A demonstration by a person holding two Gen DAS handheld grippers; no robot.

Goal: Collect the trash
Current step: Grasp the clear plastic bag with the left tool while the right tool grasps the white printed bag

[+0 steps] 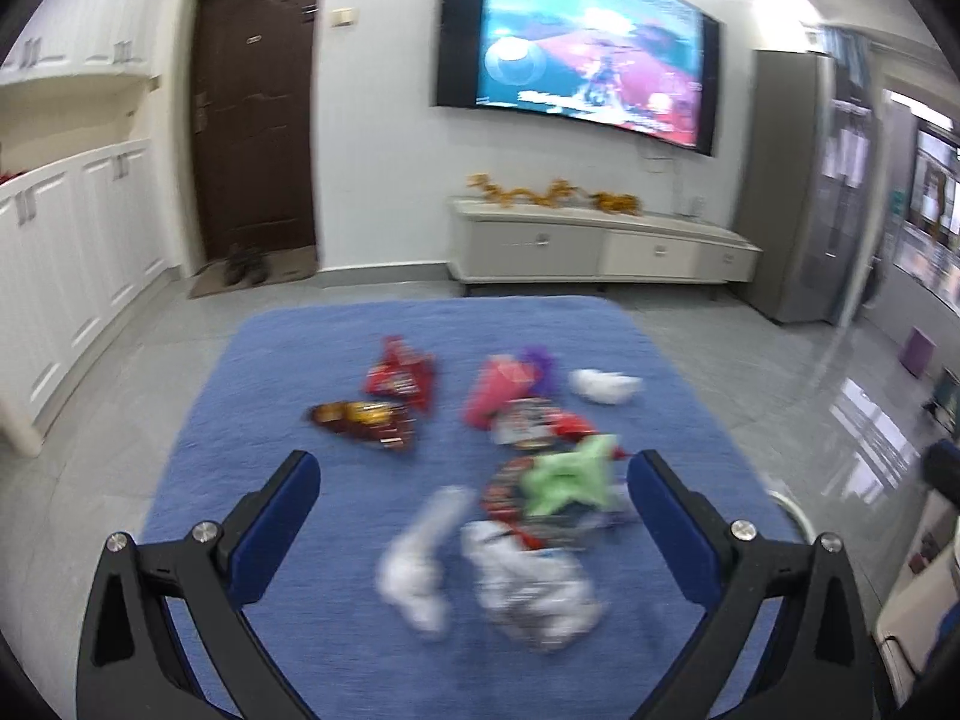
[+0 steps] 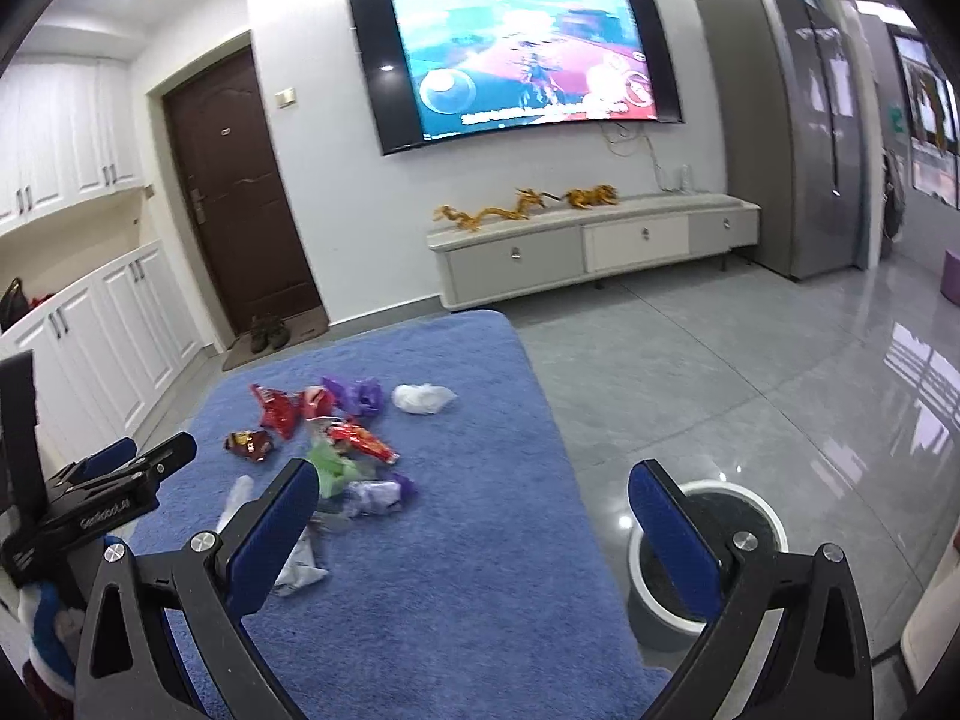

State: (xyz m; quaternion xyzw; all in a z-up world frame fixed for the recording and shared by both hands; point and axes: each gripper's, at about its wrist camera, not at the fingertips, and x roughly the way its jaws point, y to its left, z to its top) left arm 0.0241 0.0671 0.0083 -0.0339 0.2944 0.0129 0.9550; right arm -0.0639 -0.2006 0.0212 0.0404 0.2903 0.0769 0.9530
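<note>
wrist views forward, sharing blue cloth (image 1: 372,648)

On the blue cloth (image 2: 456,570) I count about ten bits of litter: two red snack wrappers (image 2: 277,411), one dark brown wrapper (image 2: 249,443), one green scrap (image 2: 329,465), two purple ones (image 2: 366,394), and roughly four white pieces (image 2: 422,399). One bin (image 2: 705,558) stands on the floor. Two tools (image 2: 473,495) are up.
</note>
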